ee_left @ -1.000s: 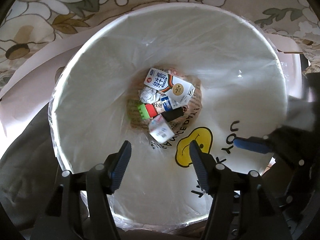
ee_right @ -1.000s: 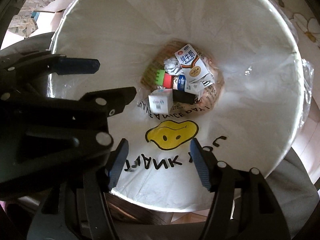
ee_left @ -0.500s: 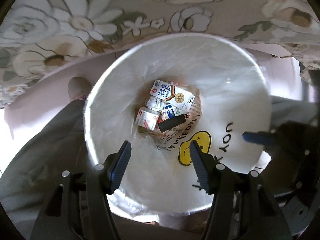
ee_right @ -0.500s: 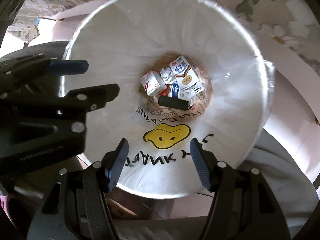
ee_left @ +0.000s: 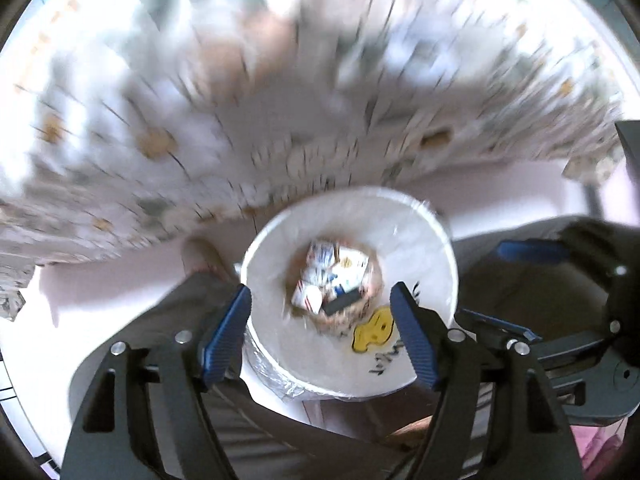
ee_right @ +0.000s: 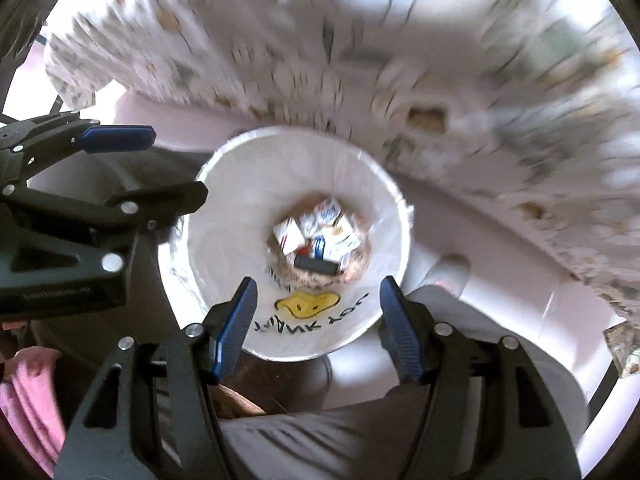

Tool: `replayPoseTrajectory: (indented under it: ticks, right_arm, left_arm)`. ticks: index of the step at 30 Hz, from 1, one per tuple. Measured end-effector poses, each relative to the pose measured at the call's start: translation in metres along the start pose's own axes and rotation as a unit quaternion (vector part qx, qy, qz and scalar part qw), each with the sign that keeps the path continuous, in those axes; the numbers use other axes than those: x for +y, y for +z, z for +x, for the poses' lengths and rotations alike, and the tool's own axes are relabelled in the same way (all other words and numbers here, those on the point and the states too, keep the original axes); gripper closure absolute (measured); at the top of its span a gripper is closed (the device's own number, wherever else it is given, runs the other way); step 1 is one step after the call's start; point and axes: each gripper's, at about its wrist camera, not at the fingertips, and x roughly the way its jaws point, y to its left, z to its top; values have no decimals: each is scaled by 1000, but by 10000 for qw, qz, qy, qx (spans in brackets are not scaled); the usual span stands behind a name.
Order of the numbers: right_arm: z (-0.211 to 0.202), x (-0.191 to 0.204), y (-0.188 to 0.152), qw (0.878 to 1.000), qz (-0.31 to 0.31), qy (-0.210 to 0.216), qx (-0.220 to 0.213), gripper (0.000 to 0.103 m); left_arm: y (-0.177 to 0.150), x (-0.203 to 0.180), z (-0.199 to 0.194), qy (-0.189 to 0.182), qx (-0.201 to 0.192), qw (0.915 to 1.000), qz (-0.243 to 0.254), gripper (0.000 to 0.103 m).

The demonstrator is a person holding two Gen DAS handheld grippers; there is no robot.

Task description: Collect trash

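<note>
A white lined trash bin (ee_left: 416, 232) (ee_right: 248, 184) stands on the floor below both grippers. Its bottom holds several pieces of trash (ee_left: 334, 280) (ee_right: 316, 236): small cartons, crumpled wrappers and a black stick-like item. A yellow smiley is printed on the liner (ee_left: 374, 330) (ee_right: 308, 304). My left gripper (ee_left: 322, 334) is open and empty, high above the bin. My right gripper (ee_right: 316, 328) is open and empty, also high above it. Each gripper shows in the other's view, the right one (ee_left: 520, 288) and the left one (ee_right: 132, 168).
A floral tablecloth (ee_left: 240, 100) (ee_right: 360, 40) hangs over the table edge behind the bin, blurred by motion. The person's grey trouser legs (ee_left: 168, 320) (ee_right: 460, 320) and a foot (ee_right: 450, 268) flank the bin. Pink cloth (ee_right: 28, 396) lies at the lower left.
Both grippers have risen away from the bin, which looks much smaller now. The view is motion-blurred. The trash has shifted inside the bin. Both grippers stayed open.
</note>
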Motion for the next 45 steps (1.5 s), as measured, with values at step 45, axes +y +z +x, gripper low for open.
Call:
replayPoseTrajectory:
  ticks: [45]
  right_arm:
    - [-242, 62, -138, 9159, 701, -1546, -3639, 21]
  left_arm:
    - [-98, -67, -235, 1171, -2794, 9517, 506, 9]
